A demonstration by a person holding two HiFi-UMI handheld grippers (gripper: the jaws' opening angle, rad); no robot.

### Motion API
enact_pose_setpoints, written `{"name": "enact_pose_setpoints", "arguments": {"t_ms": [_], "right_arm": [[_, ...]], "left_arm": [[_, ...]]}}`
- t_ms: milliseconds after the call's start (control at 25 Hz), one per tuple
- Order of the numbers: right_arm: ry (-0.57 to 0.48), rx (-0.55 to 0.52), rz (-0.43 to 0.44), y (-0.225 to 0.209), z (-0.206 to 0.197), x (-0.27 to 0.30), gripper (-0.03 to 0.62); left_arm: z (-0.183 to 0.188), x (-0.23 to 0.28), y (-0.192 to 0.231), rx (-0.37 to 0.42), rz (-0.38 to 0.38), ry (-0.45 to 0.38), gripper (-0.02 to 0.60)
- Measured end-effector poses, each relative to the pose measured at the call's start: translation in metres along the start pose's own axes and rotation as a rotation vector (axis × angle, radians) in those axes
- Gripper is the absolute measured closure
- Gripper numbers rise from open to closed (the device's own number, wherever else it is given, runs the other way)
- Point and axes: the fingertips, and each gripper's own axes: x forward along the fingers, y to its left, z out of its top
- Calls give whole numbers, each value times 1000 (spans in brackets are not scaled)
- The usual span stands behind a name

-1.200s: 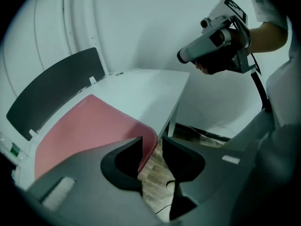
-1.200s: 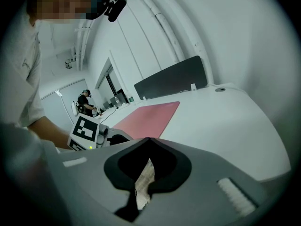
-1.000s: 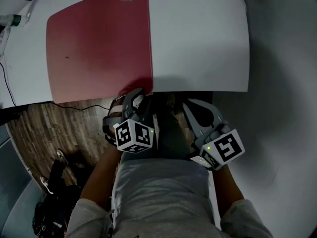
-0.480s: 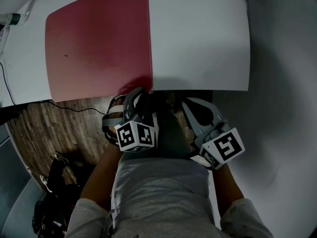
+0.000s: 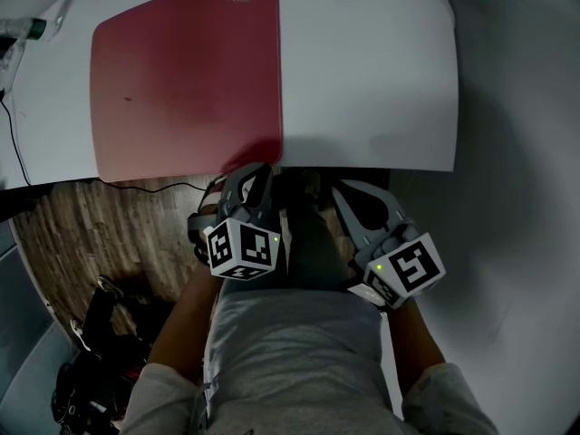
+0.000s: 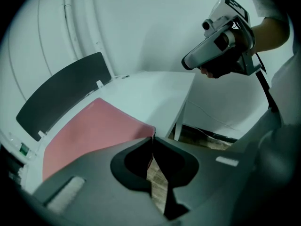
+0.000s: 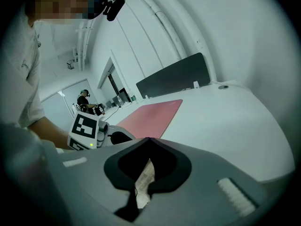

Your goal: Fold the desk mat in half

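A red desk mat [image 5: 186, 80] lies flat on the left half of the white table [image 5: 372, 80]. My left gripper [image 5: 263, 169] is at the mat's near right corner, at the table's front edge. In the left gripper view its jaws are closing, and the left gripper's tips [image 6: 153, 138] pinch the corner of the mat [image 6: 89, 131] between them. My right gripper [image 5: 338, 188] hangs just below the table's front edge, to the right of the left one, clear of the mat. It is shut, with nothing between its tips [image 7: 148, 139]. The mat [image 7: 150, 114] lies beyond them.
A dark panel [image 6: 61, 93] stands along the table's far edge. A bottle [image 5: 23, 33] lies at the far left. A thin cable [image 5: 136, 188] crosses the wooden floor [image 5: 100, 234] below the table, and dark bags [image 5: 91, 370] lie lower left. A person [image 7: 84, 100] stands far off.
The left gripper's jaws have come together at the mat's near right corner. The right gripper has stayed where it was, and the mat still lies flat.
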Motion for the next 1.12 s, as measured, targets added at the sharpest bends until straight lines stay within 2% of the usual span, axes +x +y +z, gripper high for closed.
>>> {"name": "enact_pose_setpoints", "arguments": {"t_ms": [160,360,520,720,880,1120], "right_arm": [[6,-56,3,3,3,0,586],[14,-56,2,-2,5,3,586],[1,-106,12,0,10,12,586],[7,-132,-27,12,13,23,586],[-10,-120,-82,23,21,31,586],[-15,-68,-157,41,14,47,586]], "left_arm": [[3,-5,2,-17,14,-5,546],[5,-10,9,-53,34,-7,548],[7,-19,20,-60,58,-25,548],[9,-38,37,-136,24,-97,548],[11,-59,59,-150,8,-153,549],[-2,-89,104,-148,19,-202,549]]}}
